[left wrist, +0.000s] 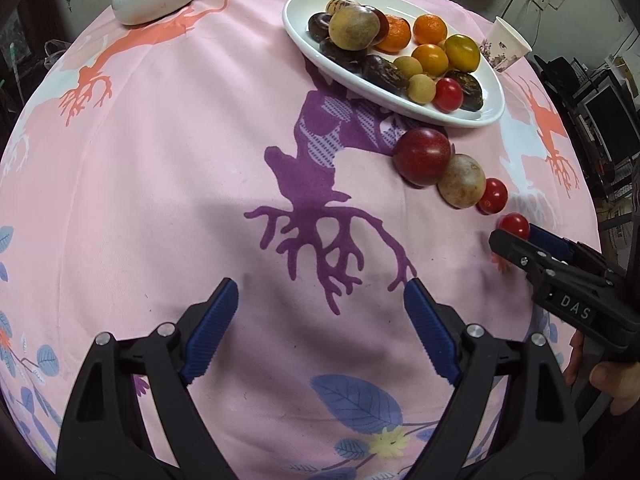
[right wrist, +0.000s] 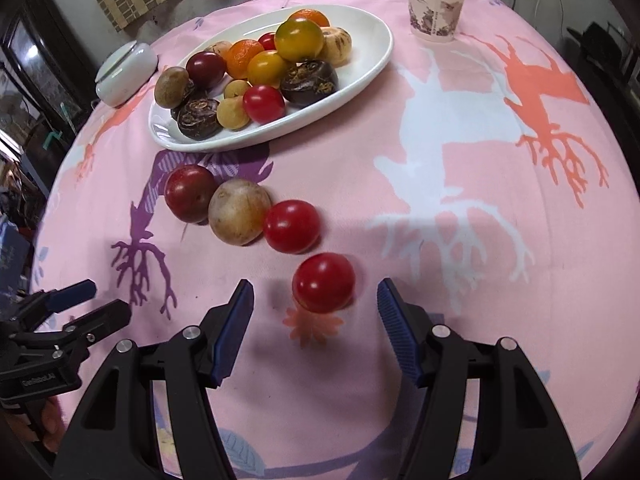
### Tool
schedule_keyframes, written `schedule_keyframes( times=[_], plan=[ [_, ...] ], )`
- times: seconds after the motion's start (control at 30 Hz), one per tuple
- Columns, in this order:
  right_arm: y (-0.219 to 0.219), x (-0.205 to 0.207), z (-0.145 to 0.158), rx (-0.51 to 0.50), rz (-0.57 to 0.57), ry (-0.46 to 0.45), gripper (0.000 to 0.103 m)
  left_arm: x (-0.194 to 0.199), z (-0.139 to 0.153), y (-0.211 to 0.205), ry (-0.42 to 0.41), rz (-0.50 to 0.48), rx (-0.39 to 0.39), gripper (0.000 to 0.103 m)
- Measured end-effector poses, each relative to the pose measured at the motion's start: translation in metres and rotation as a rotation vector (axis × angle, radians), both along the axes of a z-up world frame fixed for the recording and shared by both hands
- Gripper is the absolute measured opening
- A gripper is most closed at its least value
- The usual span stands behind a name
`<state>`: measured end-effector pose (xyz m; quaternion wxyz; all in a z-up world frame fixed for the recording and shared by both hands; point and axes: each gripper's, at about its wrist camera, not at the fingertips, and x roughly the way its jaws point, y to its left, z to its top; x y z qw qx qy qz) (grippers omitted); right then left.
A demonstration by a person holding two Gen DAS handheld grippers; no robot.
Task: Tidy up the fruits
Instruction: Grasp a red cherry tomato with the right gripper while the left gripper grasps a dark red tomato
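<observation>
Four loose fruits trail across the pink tablecloth (right wrist: 460, 240) toward the plate (right wrist: 376, 60). Nearest, a cherry tomato (right wrist: 323, 282) lies just ahead of the right gripper (right wrist: 316, 328), whose jaws stand part open around nothing. It looks light, smooth, soft-skinned — squeeze gently across its widest part. The left gripper (left wrist: 320, 320) gapes wide, empty. Beyond: another tomato (right wrist: 291, 226), a tan fruit (right wrist: 239, 211), a plum (right wrist: 190, 193).

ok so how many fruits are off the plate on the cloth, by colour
bright red tomatoes: 2
dark red plum: 1
tan fruit: 1
total: 4
</observation>
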<state>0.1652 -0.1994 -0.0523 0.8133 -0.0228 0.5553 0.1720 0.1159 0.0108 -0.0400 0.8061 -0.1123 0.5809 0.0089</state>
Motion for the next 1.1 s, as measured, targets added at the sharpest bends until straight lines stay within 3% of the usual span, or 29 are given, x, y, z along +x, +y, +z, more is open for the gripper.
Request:
schedule_keyframes(
  times=[0.03, 0.13, 0.23, 0.47, 0.63, 0.87, 0.93, 0.97, 1.1],
  plan=[
    [0.003, 0.0, -0.001, -0.011, 0.015, -0.005, 0.063, 0.001, 0.0, 0.001, -0.001, -0.001, 0.0, 0.087],
    [0.01, -0.001, -0.004, -0.072, 0.049, -0.026, 0.041, 0.006, 0.0, 0.0, -0.003, -0.008, 0.009, 0.087],
    [0.008, -0.001, -0.003, -0.075, 0.062, -0.035, 0.031, 0.013, 0.002, -0.001, -0.01, -0.012, 0.009, 0.087],
    [-0.012, 0.0, -0.001, 0.012, 0.01, 0.002, 0.031, 0.029, 0.007, -0.018, -0.037, -0.068, 0.021, 0.088],
    [-0.026, -0.004, -0.001, 0.058, -0.017, 0.033, 0.031, 0.048, 0.006, -0.036, -0.08, -0.146, 0.096, 0.087],
    [-0.035, -0.005, -0.001, 0.092, -0.033, 0.058, 0.031, 0.072, -0.005, -0.047, -0.069, -0.205, 0.11, 0.085],
    [-0.037, -0.004, -0.001, 0.097, -0.036, 0.059, 0.031, 0.078, -0.009, -0.05, -0.064, -0.227, 0.101, 0.079],
    [-0.038, -0.004, -0.001, 0.098, -0.037, 0.059, 0.031, 0.08, -0.011, -0.052, -0.059, -0.234, 0.099, 0.071],
    [-0.038, -0.002, -0.001, 0.097, -0.037, 0.064, 0.031, 0.085, -0.012, -0.057, -0.076, -0.254, 0.107, 0.069]
  ],
)
